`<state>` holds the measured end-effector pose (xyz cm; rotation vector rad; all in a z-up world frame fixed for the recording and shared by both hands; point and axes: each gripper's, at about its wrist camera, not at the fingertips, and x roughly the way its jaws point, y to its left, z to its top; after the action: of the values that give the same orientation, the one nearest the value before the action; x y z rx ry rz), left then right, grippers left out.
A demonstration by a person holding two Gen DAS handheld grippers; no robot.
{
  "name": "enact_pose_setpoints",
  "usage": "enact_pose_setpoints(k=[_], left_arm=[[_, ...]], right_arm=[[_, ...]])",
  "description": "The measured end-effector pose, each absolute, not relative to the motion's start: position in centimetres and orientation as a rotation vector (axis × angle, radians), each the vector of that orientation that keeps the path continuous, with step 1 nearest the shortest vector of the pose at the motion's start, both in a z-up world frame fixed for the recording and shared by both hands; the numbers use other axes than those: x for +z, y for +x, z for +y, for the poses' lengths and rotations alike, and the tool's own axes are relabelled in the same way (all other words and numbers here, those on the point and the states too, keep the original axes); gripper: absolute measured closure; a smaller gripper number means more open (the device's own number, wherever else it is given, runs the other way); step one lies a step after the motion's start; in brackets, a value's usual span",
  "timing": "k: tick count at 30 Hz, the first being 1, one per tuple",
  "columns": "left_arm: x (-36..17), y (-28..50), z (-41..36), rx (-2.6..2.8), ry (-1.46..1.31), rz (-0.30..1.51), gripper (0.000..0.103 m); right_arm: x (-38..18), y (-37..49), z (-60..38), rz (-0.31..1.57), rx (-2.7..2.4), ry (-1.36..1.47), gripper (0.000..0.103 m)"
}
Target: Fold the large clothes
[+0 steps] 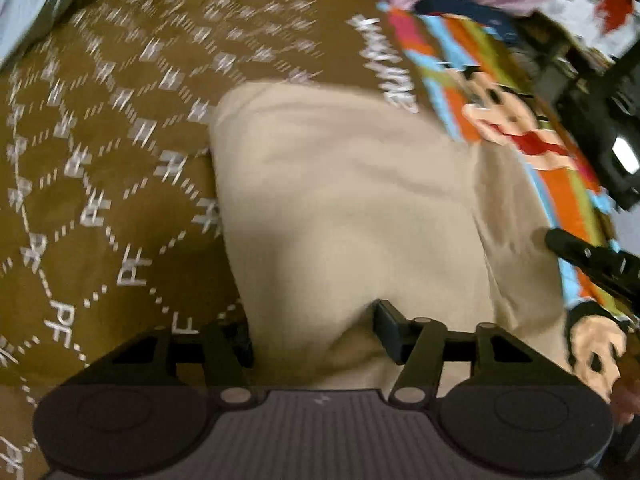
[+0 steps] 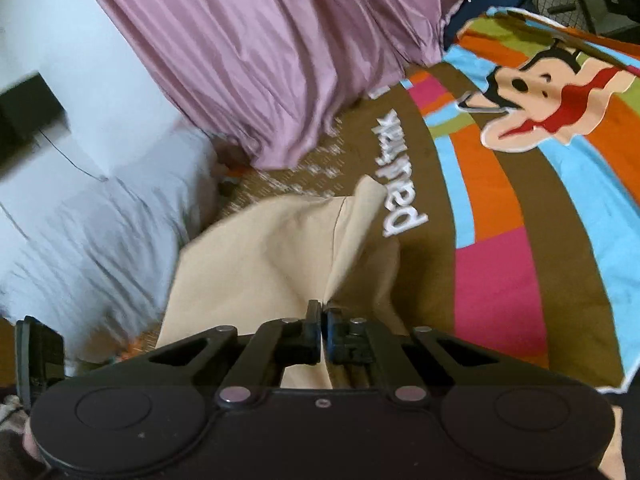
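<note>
1. The beige cloth [image 1: 344,200] lies on the brown blanket [image 1: 100,152], near the edge with the bright stripes and the cartoon monkey [image 2: 548,108].
2. The right gripper [image 2: 322,320] has its two fingers pressed together, pinching a raised fold of the beige cloth.
3. The left gripper [image 1: 316,332] has its fingers spread wide, one on each side of the cloth's near edge.
4. A purple sheet [image 2: 260,52] is bunched up at the far edge of the blanket.
5. A white quilt [image 2: 92,216] lies beside it.
</note>
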<state>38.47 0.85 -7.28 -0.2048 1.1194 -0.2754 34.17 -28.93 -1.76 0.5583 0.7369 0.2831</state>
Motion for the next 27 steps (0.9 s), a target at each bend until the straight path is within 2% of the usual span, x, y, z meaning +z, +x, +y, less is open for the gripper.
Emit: enact_pose_setpoints(k=[4,11,13,15,17,19,21,27], left_arm=[[-9.4,37.1,3.3,-0.308,-0.306,1.087,0.035],[-9.1,35.4,4.0,-0.269,-0.329,1.070,0.022],[-7.7,34.6,3.9,-0.232,-0.320,1.051,0.018],[-6.1,33.2,3.7,-0.198,-0.289,1.006,0.012],[-4.1,31.3,3.1,-0.182,-0.251,0.951,0.008],[-2.2,29.6,2.2,-0.173,-0.220,0.896,0.003],[-0.1,27.5,1.1,-0.166,-0.178,0.832,0.001],[5.0,21.1,-0.9,-0.148,-0.116,0.680,0.001]], right_arm=[[-5.5,35.9,-27.4,0.788,0.237,0.460,0.100],[-8.0,35.5,-27.8,0.803,0.216,0.362,0.085],[-7.7,34.6,-27.9,0.796,0.219,0.347,0.073],[-6.8,33.2,-27.8,0.768,0.221,0.320,0.052],[-5.4,31.5,-27.6,0.728,0.222,0.292,0.039],[-4.0,29.8,-27.5,0.692,0.227,0.274,0.033],[-2.4,28.1,-27.3,0.650,0.236,0.262,0.021],[2.7,22.2,-27.2,0.517,0.243,0.235,0.005]])
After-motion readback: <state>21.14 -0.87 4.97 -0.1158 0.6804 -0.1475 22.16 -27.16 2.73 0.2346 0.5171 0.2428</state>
